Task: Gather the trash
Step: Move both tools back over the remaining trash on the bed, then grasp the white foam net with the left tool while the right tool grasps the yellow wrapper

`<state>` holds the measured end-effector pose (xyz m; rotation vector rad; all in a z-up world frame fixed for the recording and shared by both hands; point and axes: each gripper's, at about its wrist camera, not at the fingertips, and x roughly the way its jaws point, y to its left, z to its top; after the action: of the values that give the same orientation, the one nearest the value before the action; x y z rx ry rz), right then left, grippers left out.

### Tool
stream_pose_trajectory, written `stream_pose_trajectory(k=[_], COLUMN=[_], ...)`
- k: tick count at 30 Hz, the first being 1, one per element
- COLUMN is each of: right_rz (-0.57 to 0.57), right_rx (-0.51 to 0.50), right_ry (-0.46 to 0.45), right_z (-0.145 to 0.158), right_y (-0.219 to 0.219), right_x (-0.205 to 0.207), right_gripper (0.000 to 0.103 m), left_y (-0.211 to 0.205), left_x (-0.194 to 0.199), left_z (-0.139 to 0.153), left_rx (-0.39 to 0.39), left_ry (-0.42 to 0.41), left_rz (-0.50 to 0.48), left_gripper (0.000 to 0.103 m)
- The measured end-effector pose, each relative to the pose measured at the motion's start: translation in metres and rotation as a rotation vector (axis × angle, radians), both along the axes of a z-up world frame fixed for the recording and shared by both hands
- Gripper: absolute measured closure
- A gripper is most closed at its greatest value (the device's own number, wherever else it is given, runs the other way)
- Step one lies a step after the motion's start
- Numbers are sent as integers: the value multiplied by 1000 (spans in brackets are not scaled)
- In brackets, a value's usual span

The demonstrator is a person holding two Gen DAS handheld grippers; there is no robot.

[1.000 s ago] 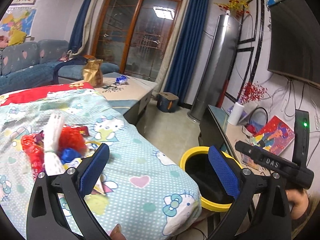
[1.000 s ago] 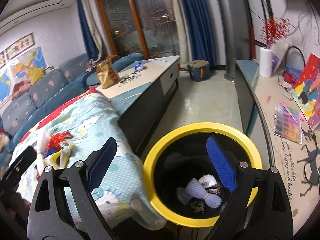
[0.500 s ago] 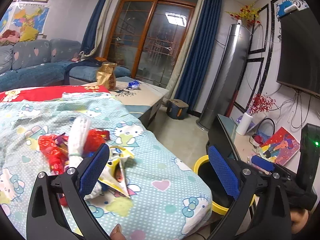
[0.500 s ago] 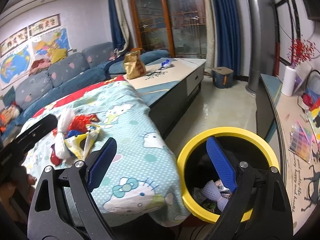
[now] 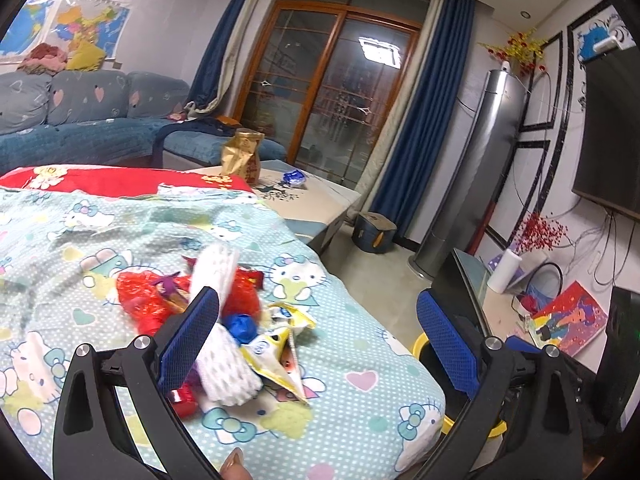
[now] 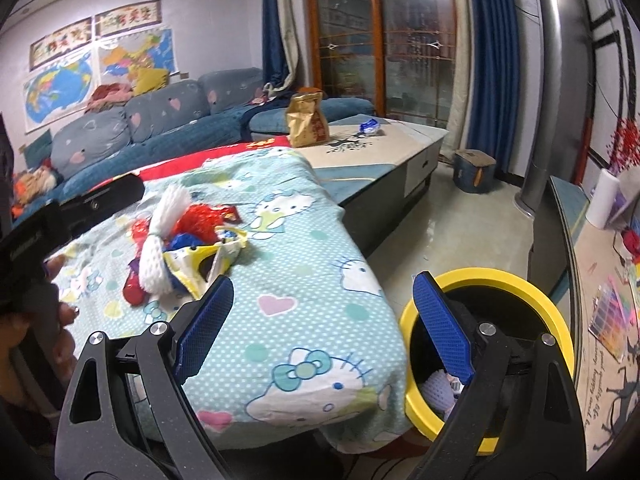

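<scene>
Kitty blanket [image 5: 328,408], trash pile [image 5: 224,320] (left gripper [image 5: 318,342] agape)

A heap of trash [image 5: 224,320] lies on the blanket [image 5: 340,412] covering the near end of the table [image 6: 384,160]. The bin [image 6: 532,280] stands on the floor just right of the blanket's edge, more trash inside. A snack bag [image 6: 306,120] stands on the table's far end, the sofa [image 6: 160,120] behind.
</scene>
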<state>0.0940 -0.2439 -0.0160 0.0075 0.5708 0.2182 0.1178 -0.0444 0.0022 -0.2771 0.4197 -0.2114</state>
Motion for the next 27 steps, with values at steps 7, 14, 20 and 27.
stream_pose_trajectory(k=[7, 14, 20, 27], right_rz=[68, 152, 209, 256], right_rx=[-38, -97, -113, -154], right_ry=[14, 47, 99, 147], right_z=[-3, -15, -32, -53], right_y=[27, 61, 86, 112], right_x=[3, 10, 25, 38], right_gripper=[20, 23, 32, 42], left_y=[26, 60, 83, 97], left_x=[-1, 1, 7, 14], left_z=[1, -2, -10, -21], left_rx=[-30, -77, -106, -140], left_ry=[11, 43, 88, 126], left_rz=[49, 113, 145, 147], left_gripper=[7, 7, 8, 11])
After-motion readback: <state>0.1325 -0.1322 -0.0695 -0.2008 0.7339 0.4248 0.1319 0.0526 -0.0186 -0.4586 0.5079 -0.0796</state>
